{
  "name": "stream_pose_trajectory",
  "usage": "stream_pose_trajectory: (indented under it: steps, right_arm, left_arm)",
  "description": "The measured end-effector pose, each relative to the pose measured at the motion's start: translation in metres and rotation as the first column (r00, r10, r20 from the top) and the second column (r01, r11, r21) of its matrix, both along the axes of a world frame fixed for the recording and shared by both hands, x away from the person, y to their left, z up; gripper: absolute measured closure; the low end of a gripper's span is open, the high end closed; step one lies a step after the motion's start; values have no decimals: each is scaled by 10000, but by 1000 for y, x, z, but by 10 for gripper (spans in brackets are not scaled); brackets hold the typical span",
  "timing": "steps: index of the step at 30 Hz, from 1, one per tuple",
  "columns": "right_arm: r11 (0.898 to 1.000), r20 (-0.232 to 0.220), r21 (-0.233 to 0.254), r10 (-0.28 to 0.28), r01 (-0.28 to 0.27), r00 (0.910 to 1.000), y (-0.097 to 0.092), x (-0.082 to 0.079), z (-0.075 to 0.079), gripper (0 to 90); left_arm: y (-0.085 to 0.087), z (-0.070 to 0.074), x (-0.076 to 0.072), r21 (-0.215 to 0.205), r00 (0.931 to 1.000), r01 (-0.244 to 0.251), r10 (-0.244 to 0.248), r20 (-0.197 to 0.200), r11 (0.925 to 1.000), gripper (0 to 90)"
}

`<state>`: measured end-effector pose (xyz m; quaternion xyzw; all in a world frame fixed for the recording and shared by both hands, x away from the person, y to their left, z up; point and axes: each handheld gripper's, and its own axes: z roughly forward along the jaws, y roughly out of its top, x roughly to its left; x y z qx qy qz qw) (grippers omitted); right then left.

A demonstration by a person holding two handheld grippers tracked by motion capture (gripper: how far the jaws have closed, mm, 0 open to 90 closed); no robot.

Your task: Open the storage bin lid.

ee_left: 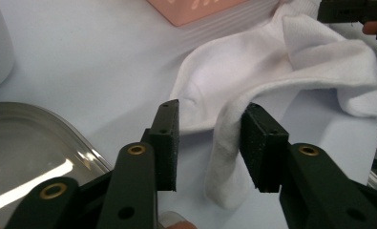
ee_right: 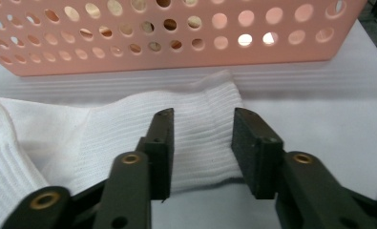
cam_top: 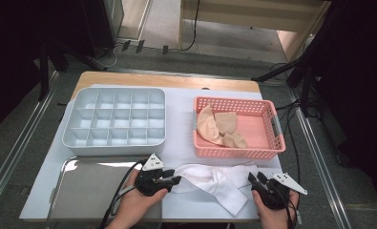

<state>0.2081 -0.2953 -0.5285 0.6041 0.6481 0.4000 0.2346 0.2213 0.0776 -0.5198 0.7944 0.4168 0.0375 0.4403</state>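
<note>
White sock (cam_top: 214, 179) lies flat on the white table cover (cam_top: 181, 119), just in front of the pink perforated basket (cam_top: 267, 112). Long axis runs left–right along the table's near edge, sagging toward the person at the right; ribbed cuff end sits to the right, smoother folded end to the left. Fabric plain white, knit ribs visible at the cuff, several soft folds mid-length. No brand, label or writing legible anywhere.

Left gripper (cam_top: 175, 181): jaws partly open, a fold of the sock's left end between them; pads look not to be pressing it. Right gripper (cam_top: 254, 178): jaws partly open over the ribbed cuff, no grip.

Basket holds beige socks (cam_top: 219, 126). Grey divided organiser tray (cam_top: 114, 119) behind left; steel tray (cam_top: 88, 188) at near left.
</note>
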Motion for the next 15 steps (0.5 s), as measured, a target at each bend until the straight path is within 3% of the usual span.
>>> stream_pose_trajectory:
  steps: [2, 4, 6, 8, 10, 12, 15]
  right_arm:
    - [9995, -73, -294, -132, 130, 9999, 1, 2, 1, 752]
    - [10000, -227, -53, -29, 27, 9997, 0, 3, 1, 849]
    - [10000, -254, 25, -82, 82, 9996, -1, 4, 0, 896]
    - [9997, -127, -75, -254, 253, 9996, -4, 2, 2, 886]
    - [9993, 111, 285, -254, 251, 9996, -6, -4, 6, 806]
    - [9941, 446, 887, 587, -625, 9973, -4, -15, 11, 770]
    - [9763, 768, 1011, 1841, -1914, 9799, 7, -36, 13, 781]
  left_arm:
    - [-1, 0, -1, 25, 9998, 157, -156, -83, 9999, 745]
    - [-2, -2, 0, 55, 9996, 202, -201, -173, 9998, 827]
    - [-3, -3, 0, 113, 9996, 215, -213, -170, 9997, 833]
    - [-2, -3, 0, 134, 9995, 253, -250, -176, 9996, 813]
    - [-1, -2, 0, 42, 9994, 292, -291, -183, 9996, 758]
    - [0, -2, -1, -49, 9994, 301, -301, -142, 9995, 728]
    - [1, -2, -1, 12, 9990, 382, -381, -220, 9993, 740]
